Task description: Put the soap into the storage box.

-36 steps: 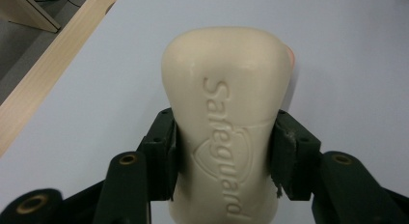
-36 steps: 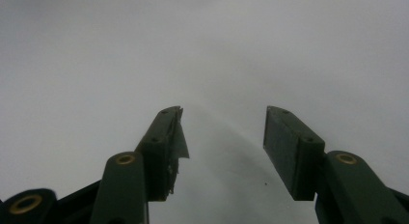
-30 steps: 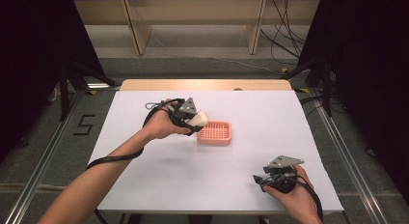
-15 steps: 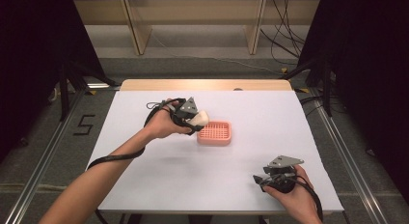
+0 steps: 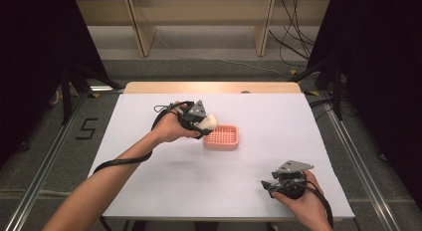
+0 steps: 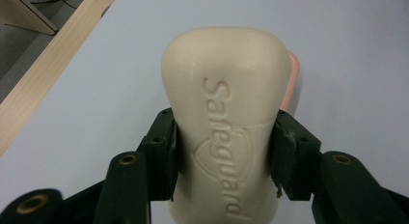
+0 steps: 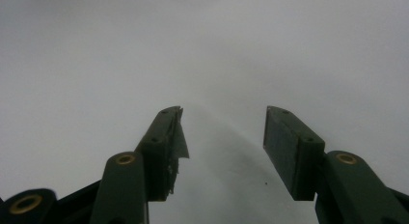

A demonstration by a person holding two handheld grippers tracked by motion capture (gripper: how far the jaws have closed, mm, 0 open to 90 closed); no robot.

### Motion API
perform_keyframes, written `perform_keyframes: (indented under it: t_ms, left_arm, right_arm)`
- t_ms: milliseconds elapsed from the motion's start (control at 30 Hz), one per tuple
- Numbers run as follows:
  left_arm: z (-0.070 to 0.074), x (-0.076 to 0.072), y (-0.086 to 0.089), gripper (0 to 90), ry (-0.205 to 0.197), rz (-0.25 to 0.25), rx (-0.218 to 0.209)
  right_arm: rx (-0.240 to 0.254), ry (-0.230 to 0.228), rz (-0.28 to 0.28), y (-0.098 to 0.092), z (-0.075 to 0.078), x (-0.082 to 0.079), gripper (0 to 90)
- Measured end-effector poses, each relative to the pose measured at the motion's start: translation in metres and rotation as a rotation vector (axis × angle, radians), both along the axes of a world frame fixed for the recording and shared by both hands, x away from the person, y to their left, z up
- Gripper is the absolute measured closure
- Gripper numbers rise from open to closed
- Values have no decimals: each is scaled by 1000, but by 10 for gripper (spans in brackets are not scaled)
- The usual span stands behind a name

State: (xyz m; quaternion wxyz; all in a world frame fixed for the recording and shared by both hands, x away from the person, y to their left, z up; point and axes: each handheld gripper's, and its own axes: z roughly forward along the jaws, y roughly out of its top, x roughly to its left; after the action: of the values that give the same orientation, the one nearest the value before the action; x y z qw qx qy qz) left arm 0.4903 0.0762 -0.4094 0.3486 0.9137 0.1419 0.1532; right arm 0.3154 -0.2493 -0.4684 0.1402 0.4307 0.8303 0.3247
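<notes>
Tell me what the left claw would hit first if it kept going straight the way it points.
Probably the pink soap dish. The left claw, shut on the Safeguard soap bar, points toward it, and the dish's edge peeks out just behind the bar. Depth is unclear, so it might pass above the dish.

Bare forearms, black two-jaw grippers

Each gripper, left [image 5: 201, 122] and right [image 5: 271, 185], is black with a grey three-cornered plate on top and a black cable trailing back along the arm. Brass-coloured screws sit in the jaw arms; the dark pads [image 7: 284, 147] look frayed at the edges. No sleeves show.
</notes>
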Motion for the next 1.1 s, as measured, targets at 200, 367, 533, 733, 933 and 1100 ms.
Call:
perform_keyframes:
  t_ms: [200, 367, 533, 733, 933, 1100]
  left_arm:
    - [-1, 1, -3, 494, -1, -3, -4]
    - [-2, 1, -6, 494, -6, -14, 4]
    - [-3, 2, -9, 494, -8, -14, 2]
    - [-2, 3, -11, 494, -7, -35, 22]
    - [-4, 4, -13, 494, -6, -39, 23]
    - [-4, 4, -15, 494, -8, -41, 22]
  right_arm:
    - [0, 1, 1, 0, 0, 0, 484]
    - [0, 1, 1, 0, 0, 0, 484]
    - [0, -1, 1, 0, 0, 0, 484]
    - [-2, 5, -18, 0, 0, -1, 484]
    - [-6, 3, -8, 0, 0, 0, 483]
    - [-7, 7, -11, 0, 0, 0, 483]
